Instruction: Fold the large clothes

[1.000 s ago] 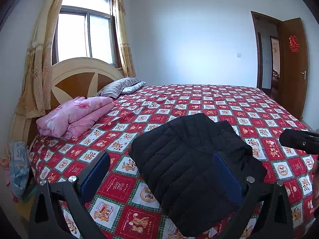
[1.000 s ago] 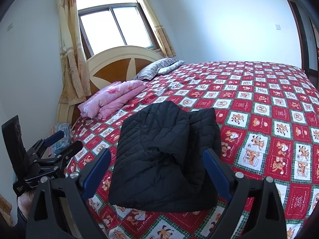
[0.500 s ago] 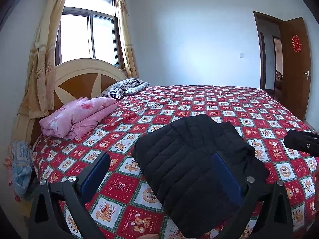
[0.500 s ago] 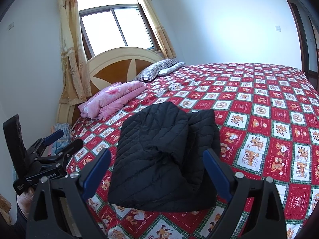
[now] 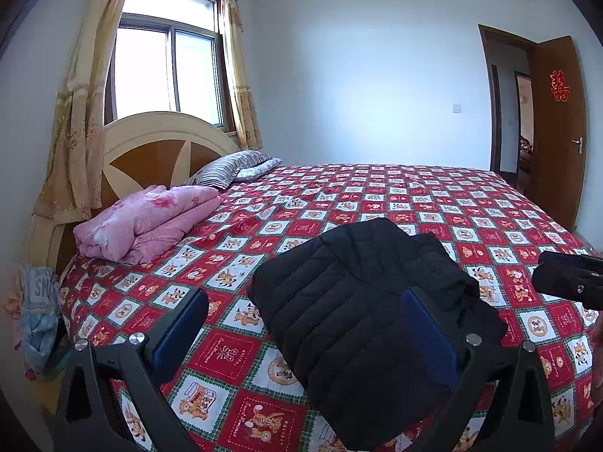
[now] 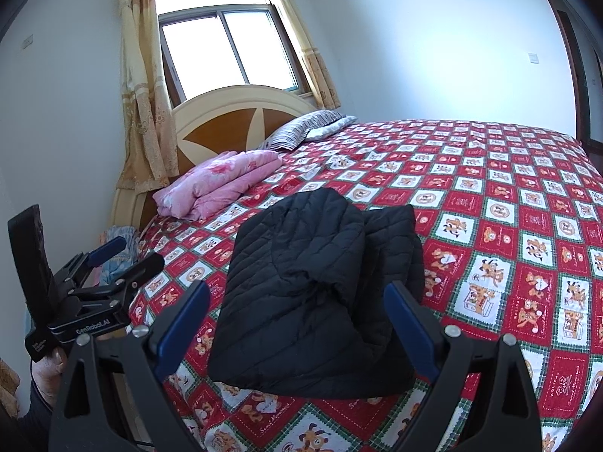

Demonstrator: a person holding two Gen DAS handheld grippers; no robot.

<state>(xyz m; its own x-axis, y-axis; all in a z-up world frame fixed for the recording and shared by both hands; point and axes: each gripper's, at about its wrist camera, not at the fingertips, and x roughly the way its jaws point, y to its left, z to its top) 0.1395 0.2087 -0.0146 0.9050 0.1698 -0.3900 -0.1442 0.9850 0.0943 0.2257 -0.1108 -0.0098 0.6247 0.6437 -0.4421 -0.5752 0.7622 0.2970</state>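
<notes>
left gripper: my jaws wide, holding nothing
right gripper: wide too, holding nothing
black jacket: folded on bed, near edge; its near hem hidden behind my fingers
pink quilt: folded by headboard

L tongs panned right, backed off slightly | jacket lower in view

L claw & R claw both wide apart, seemingly empty.
</notes>
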